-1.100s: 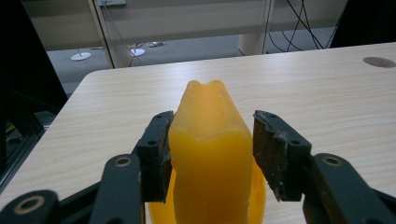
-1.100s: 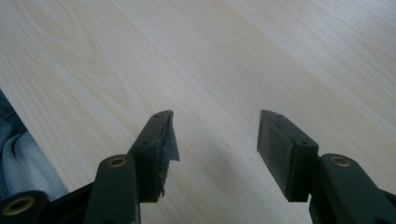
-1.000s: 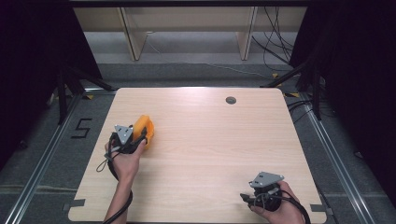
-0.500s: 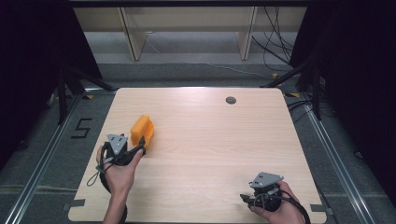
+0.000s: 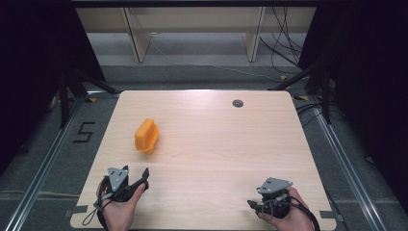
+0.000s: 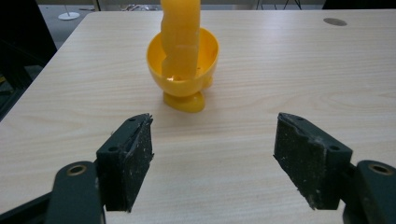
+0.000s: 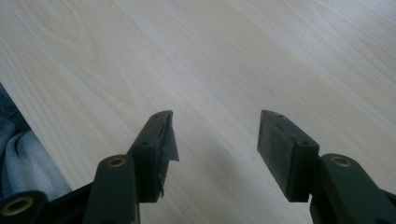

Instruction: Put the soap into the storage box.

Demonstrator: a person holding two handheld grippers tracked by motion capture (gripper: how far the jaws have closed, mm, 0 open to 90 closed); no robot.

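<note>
orange toy: it stands on the worktop (image 5: 202,144) in the left half, about midway between the far edge and the near edge; from my high view it reads as an orange toy (image 5: 146,135), and the left gripper view shows a yellow-orange cup on a small foot with a tall piece standing in it.
left gripper: my left gripper (image 5: 137,176) sits near the near-left corner, well apart from the toy; its jaws have just been opening and now stand wide, with nothing between the pads (image 6: 135,158).
right gripper: my right gripper (image 5: 253,206) rests close to the near edge toward the right corner, jaws spread wide over bare wood, empty.
risk, tipping: i judge the toy top-heavy on that narrow foot; a nudge from a jaw or a trailing cable could topple it.
risk, rolling: if it falls, the round cup could roll toward the left edge.
risk, regrasp: coming in low, a pad could catch the foot and push the toy instead of closing on it.
cut off: the tall piece runs out of the top of the left gripper view.
hard to make out: i cannot tell whether the tall piece is fixed to the cup or loose in it.
hidden: the toy's far side.
</note>
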